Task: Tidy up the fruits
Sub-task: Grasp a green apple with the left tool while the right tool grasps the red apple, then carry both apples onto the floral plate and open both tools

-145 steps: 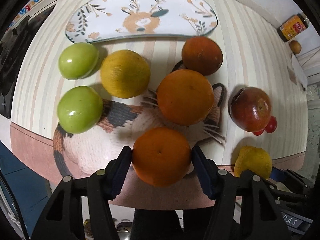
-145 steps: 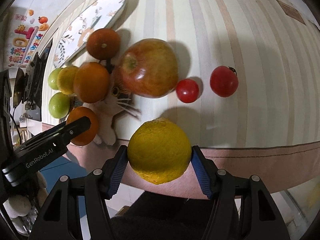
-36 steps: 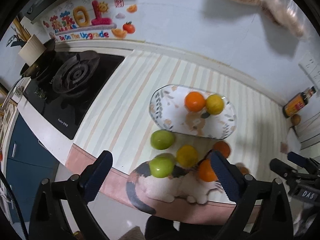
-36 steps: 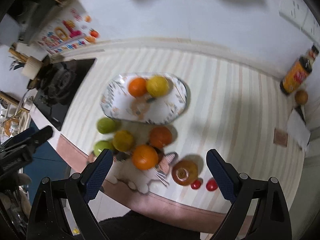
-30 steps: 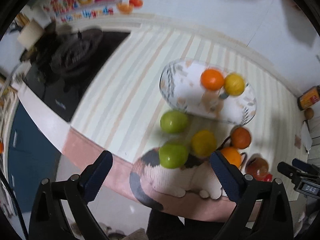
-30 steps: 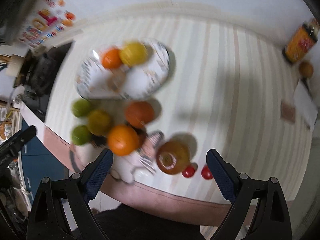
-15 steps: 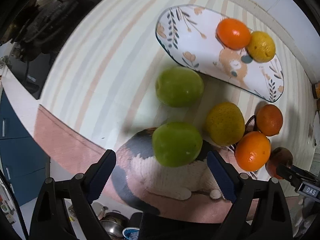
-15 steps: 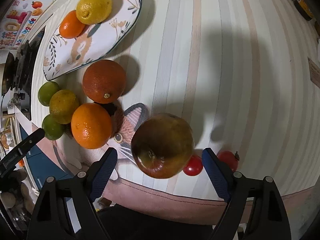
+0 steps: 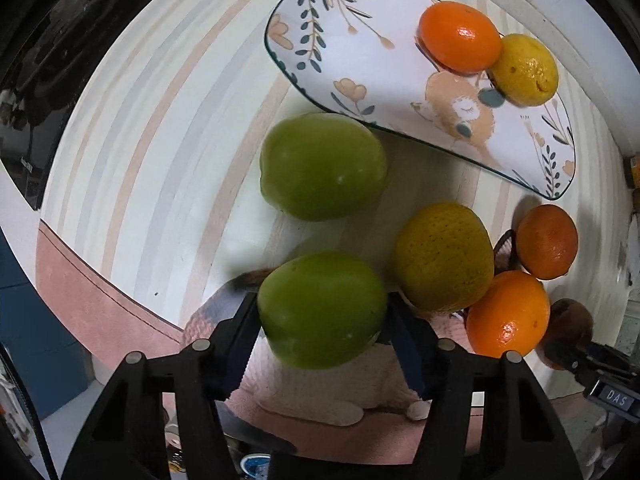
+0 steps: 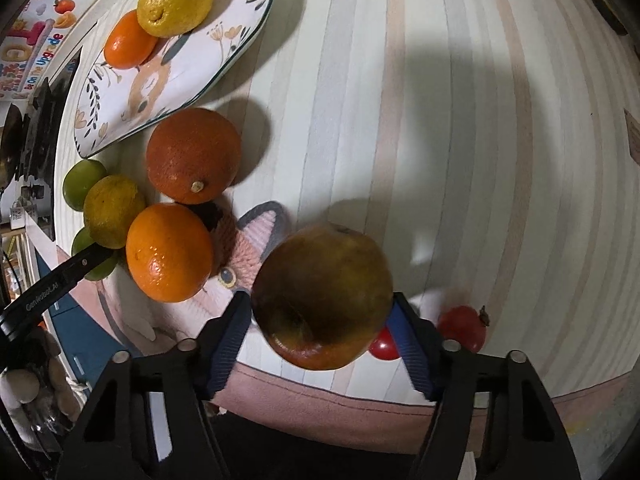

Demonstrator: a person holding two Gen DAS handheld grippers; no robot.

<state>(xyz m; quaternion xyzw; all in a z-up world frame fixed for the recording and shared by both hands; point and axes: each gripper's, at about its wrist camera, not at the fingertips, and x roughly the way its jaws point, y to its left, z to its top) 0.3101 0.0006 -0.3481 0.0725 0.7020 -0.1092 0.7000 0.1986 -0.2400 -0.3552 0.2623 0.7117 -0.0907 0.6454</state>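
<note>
My left gripper (image 9: 322,336) is shut on the near green apple (image 9: 322,308), its pads pressed on both sides. A second green apple (image 9: 322,166) lies just beyond it. My right gripper (image 10: 322,332) is shut on the red apple (image 10: 322,296). The oval floral plate (image 9: 360,68) holds an orange (image 9: 460,36) and a lemon (image 9: 524,70); it also shows in the right wrist view (image 10: 176,76). A yellow-green citrus (image 9: 442,256), a bright orange (image 9: 508,314) and a dark orange (image 9: 546,242) lie on the cat-shaped mat (image 9: 320,400).
Two small red tomatoes (image 10: 462,328) lie right of the red apple near the counter's front edge. A black stove (image 9: 60,60) is at the far left. The striped counter (image 10: 480,160) stretches right of the fruit.
Both grippers dropped from high above the counter and closed: the left on the near green apple, the right on the red apple. The plate's orange and lemon stayed put.
</note>
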